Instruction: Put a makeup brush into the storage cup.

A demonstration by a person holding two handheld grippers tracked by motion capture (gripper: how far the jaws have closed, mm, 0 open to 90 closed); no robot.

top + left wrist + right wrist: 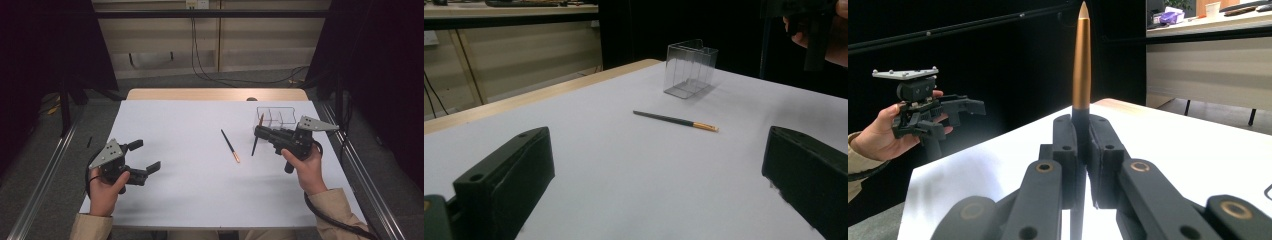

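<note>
My right gripper [258, 133] is shut on a dark pen with an orange end [257, 140], held near the table's right side. In the right gripper view the pen [1081, 65] stands upright between the closed jaws [1081, 135], orange end up. A second pen of the same kind [230, 145] lies flat on the white table top, left of the right gripper. My left gripper [145, 156] hovers at the front left, open and with nothing in it. From the left gripper view, the lying pen [674, 120] is well beyond the wide-apart jaws [659, 150].
A clear plastic box with compartments [276, 116] stands at the back right of the white table top [190, 190], just behind the right gripper; the same box [689, 67] stands beyond the lying pen. Metal rails run along both table sides.
</note>
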